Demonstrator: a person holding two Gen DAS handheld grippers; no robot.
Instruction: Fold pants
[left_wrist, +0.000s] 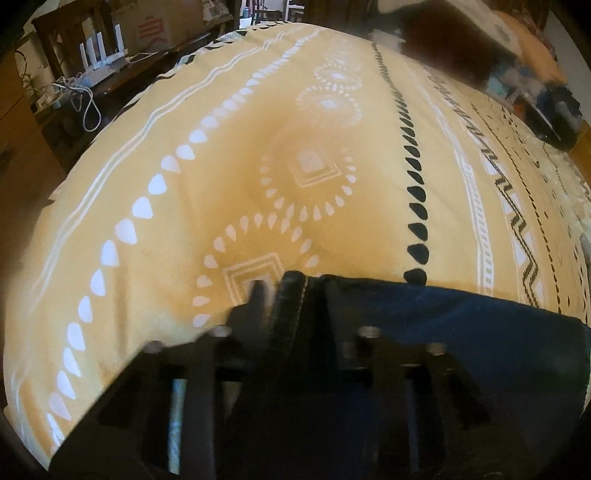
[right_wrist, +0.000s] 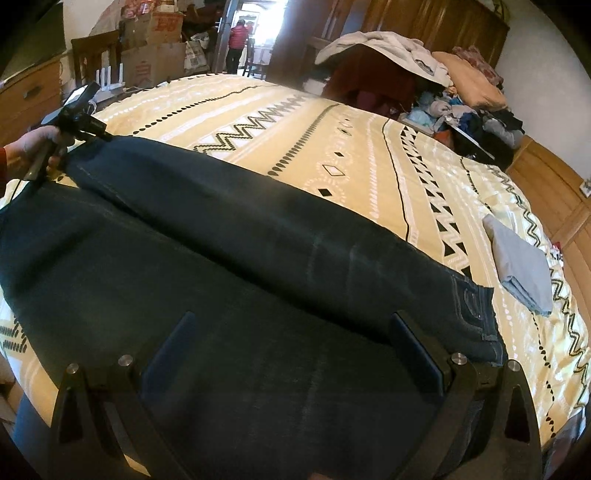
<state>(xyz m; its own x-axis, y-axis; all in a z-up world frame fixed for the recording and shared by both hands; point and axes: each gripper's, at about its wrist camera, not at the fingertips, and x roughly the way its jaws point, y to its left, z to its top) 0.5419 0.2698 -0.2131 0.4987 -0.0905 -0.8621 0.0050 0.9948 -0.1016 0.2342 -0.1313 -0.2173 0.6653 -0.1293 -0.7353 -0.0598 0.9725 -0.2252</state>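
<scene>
Dark blue jeans (right_wrist: 229, 266) lie lengthwise across a yellow patterned bedspread (right_wrist: 332, 122), the legs side by side. My left gripper (left_wrist: 291, 291) is shut on a hem of the jeans (left_wrist: 461, 332), with the stitched edge pinched between its fingers. It also shows in the right wrist view (right_wrist: 79, 122) at the far left, held by a hand. My right gripper (right_wrist: 291, 332) is open, its blue pads (right_wrist: 413, 350) spread wide just above the waist end of the jeans, holding nothing.
A folded grey cloth (right_wrist: 521, 262) lies on the bed at the right. Piled clothes (right_wrist: 469, 99) sit beyond the bed's far side. Cardboard boxes (right_wrist: 155, 55), a chair and a white router (left_wrist: 99, 55) stand at the left. A person stands in the doorway (right_wrist: 238, 40).
</scene>
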